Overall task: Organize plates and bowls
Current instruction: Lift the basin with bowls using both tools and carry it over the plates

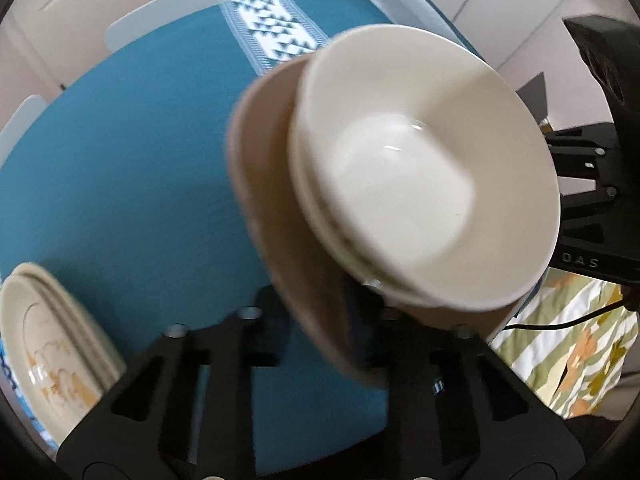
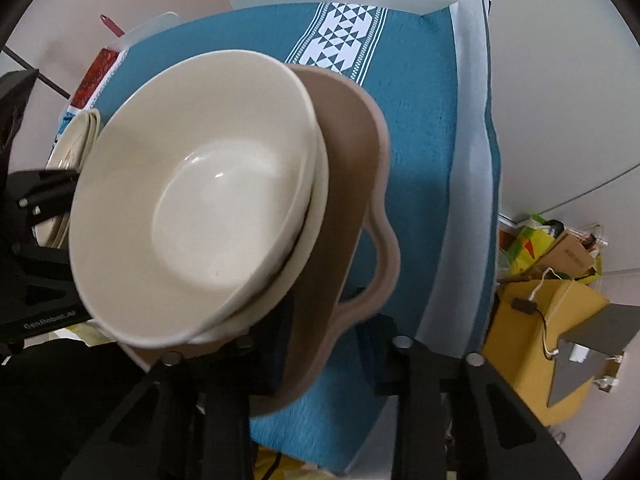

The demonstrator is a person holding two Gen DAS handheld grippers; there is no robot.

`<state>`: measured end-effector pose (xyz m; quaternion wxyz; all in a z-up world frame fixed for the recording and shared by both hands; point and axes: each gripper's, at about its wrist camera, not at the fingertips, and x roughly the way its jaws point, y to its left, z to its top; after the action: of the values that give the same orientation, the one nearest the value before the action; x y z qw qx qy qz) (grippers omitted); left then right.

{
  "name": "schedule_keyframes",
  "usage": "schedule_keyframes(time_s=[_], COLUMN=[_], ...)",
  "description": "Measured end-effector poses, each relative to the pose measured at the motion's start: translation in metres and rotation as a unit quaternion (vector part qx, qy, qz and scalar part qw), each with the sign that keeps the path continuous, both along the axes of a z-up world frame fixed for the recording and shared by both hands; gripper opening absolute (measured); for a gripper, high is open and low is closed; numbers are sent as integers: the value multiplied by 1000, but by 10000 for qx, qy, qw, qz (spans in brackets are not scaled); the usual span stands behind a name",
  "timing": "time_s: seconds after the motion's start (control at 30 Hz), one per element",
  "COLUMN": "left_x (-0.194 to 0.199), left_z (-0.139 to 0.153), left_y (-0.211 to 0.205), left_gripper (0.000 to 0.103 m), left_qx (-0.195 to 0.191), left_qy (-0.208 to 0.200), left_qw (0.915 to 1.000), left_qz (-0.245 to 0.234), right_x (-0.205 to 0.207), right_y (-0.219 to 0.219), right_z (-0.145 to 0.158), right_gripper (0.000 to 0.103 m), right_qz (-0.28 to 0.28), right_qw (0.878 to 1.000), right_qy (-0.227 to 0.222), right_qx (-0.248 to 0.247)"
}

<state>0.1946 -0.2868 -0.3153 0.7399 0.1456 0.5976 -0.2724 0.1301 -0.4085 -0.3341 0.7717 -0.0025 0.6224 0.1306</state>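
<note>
Left wrist view: the left gripper [image 1: 320,344] has its jaws clamped on the near left rim of a tan tray [image 1: 276,216]. Stacked cream bowls [image 1: 420,184] sit in the tray, above the teal tablecloth [image 1: 132,160]. A patterned plate stack [image 1: 52,352] lies at near left.

Right wrist view: the right gripper [image 2: 320,364] is clamped on the tray's [image 2: 352,184] near right rim beside its handle. The bowls [image 2: 192,200] fill the left.
</note>
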Motion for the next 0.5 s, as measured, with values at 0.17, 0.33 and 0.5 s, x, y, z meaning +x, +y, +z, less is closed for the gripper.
schedule_keyframes(time_s=[0.17, 0.33, 0.5], left_x=[-2, -13, -10], left_z=[-1, 4, 16], left_y=[-4, -13, -11], left_gripper=[12, 12, 12], left_qx=[14, 229, 143], left_qy=[-177, -493, -556], left_qw=[9998, 9982, 9982], left_qz=[-57, -257, -195], right_x=[-7, -12, -14], right_y=[9, 14, 9], right_z=[1, 3, 12], right_gripper=[13, 12, 12], right_qz=[104, 138, 133], right_qw=[9994, 9988, 9980], right_qy=[-312, -478, -609], right_qx=[132, -11, -70])
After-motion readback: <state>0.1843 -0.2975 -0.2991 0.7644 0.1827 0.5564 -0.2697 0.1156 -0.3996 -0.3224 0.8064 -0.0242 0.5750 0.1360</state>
